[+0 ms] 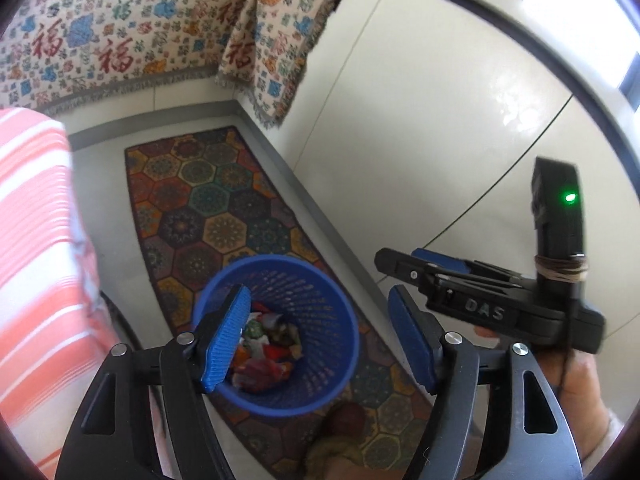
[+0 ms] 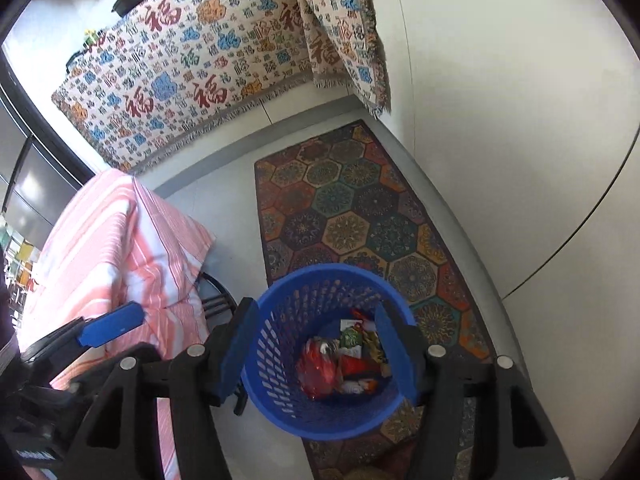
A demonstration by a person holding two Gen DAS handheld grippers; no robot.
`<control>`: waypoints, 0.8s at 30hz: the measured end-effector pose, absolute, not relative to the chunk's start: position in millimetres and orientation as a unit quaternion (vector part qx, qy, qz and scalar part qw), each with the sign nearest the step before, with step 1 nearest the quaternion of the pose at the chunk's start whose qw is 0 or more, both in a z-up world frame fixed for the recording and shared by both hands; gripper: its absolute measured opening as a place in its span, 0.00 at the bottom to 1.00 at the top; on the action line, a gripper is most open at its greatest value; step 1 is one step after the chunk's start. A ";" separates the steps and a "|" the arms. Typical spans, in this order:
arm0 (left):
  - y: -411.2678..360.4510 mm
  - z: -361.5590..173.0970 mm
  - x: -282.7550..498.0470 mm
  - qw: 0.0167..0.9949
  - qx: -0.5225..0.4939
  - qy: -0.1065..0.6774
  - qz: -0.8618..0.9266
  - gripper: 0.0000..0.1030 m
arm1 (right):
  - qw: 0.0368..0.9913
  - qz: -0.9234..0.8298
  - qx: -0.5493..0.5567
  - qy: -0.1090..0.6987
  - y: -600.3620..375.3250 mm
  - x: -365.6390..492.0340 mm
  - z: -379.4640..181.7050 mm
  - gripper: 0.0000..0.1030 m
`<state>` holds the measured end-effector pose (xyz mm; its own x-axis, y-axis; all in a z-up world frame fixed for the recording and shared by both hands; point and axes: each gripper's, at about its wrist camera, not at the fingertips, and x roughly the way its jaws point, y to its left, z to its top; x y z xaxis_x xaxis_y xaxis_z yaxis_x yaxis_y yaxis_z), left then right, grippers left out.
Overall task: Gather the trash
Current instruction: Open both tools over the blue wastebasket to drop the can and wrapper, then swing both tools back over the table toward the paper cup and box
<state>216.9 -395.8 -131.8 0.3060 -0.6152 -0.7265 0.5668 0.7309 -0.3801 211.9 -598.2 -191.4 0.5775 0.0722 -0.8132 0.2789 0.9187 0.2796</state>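
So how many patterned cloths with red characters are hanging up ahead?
2: a wide cloth hangs left of the corner, and a narrower cloth hangs to its right on the adjoining white wall. More may lie outside the view.

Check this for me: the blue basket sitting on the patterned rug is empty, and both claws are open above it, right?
Not quite. The blue basket on the patterned rug already holds wrappers, as the right wrist view shows. The rest stands: the left claw and right claw are both open above it.

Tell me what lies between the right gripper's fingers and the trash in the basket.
Nothing, only air: in the right wrist view the open fingers frame the blue basket, wrappers lying at its bottom.
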 end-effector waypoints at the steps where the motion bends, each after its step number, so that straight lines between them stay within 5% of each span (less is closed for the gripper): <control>1: -387.6 -126.2 212.6 0.811 -0.026 0.457 -0.365 0.71 | 0.869 -0.061 0.191 0.452 -596.7 210.9 -189.0 0.60; 8: -295.0 -98.6 175.8 0.846 0.012 0.435 -0.308 0.84 | 0.897 -0.070 0.129 0.418 -561.9 201.5 -161.1 0.60; 17: -121.8 -139.6 161.5 0.869 0.035 0.474 -0.134 0.85 | 0.929 -0.021 0.045 0.366 -447.6 188.6 -120.4 0.60; 24: -29.5 -155.2 182.6 0.880 0.033 0.471 -0.049 0.86 | 0.907 0.129 0.006 0.400 -282.0 200.5 -107.3 0.60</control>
<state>182.6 -29.5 -155.2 0.5508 -0.0544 -0.8328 0.1164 0.9931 0.0122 200.5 -282.0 -107.3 0.6465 0.2394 -0.7243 -0.2292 0.9666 0.1149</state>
